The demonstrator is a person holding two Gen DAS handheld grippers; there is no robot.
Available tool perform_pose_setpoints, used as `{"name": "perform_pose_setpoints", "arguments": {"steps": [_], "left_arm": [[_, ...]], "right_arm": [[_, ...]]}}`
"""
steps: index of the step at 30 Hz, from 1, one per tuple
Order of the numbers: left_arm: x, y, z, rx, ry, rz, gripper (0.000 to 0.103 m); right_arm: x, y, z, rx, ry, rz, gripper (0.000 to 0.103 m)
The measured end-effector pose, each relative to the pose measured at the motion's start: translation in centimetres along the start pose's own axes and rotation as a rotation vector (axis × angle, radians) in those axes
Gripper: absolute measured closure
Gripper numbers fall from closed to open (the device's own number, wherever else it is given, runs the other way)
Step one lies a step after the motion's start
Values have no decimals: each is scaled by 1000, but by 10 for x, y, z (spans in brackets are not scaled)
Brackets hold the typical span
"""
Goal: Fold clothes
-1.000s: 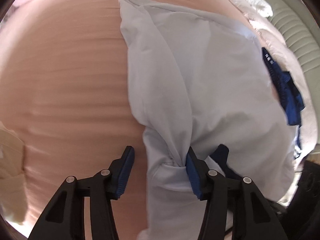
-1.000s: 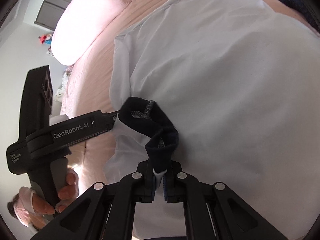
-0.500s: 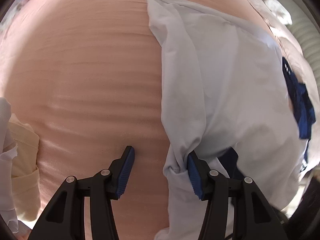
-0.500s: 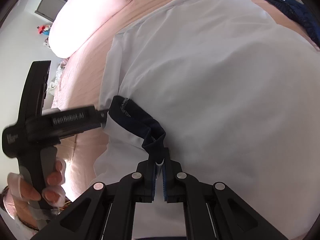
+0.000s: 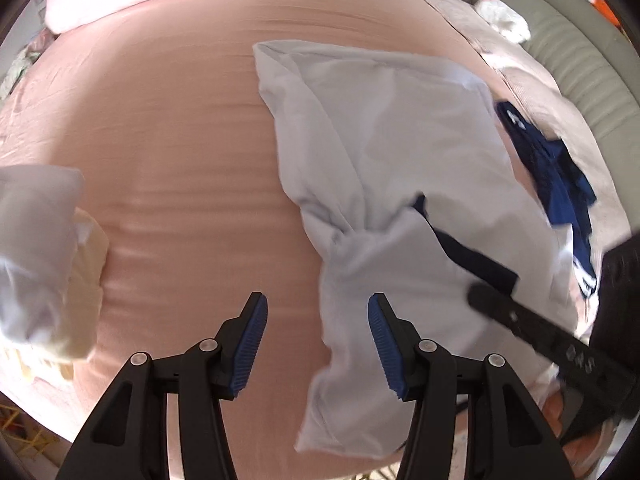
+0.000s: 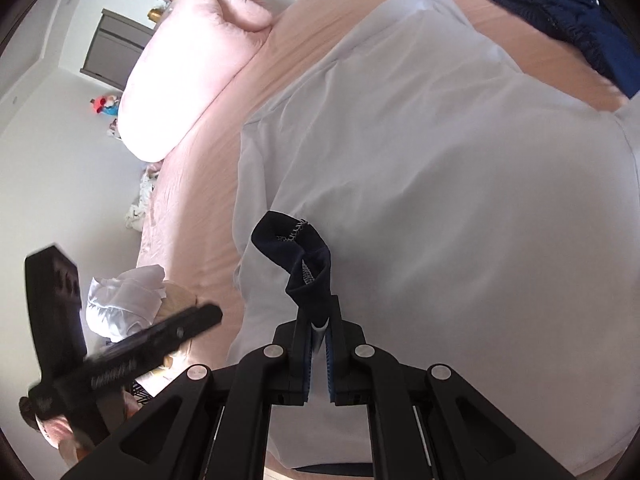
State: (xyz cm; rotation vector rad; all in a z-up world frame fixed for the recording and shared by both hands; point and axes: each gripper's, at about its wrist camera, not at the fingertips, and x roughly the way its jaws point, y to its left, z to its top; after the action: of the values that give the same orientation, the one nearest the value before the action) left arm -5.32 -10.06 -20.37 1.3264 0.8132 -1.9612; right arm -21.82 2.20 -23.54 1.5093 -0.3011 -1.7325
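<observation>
A pale white shirt (image 5: 392, 152) lies spread on the pink bed sheet (image 5: 160, 140). My left gripper (image 5: 316, 308) hovers above the sheet, open, with nothing between its blue pads. The shirt's near flap hangs just beside its right finger. My right gripper (image 6: 319, 316) is shut on the shirt's navy trim (image 6: 296, 248), which loops up from the jaws over the white cloth (image 6: 460, 160). In the left wrist view that trim (image 5: 460, 256) runs to the right gripper (image 5: 480, 296). The left gripper (image 6: 212, 314) shows blurred at the lower left, held by a hand.
A navy garment (image 5: 560, 176) lies crumpled past the shirt's far side (image 6: 580, 12). A heap of white and cream clothes (image 5: 36, 248) sits at the bed's left edge. A pink pillow (image 6: 188, 64) lies at the head, with a grey-green padded seat (image 5: 580, 40) beyond the bed.
My left gripper has pulled up and away from the shirt, whose cloth no longer touches its right finger. My right gripper has risen a little, still pinching the navy trim.
</observation>
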Motion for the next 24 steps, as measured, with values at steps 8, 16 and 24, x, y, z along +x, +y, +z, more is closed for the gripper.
{"name": "perform_pose_setpoints", "arguments": {"steps": [8,16,24], "left_arm": [[29,-16,-28,38,65,53,53],[44,-8,-48,10,84,80,53],[1,-14,-48,-29,-51,-65,53]], "right_arm": [[-12,5,-1,-49,-26,-27,29],[-66,-10,8,-38,-203,79,29],[-135,-35,19,-35,-352,-31,29]]}}
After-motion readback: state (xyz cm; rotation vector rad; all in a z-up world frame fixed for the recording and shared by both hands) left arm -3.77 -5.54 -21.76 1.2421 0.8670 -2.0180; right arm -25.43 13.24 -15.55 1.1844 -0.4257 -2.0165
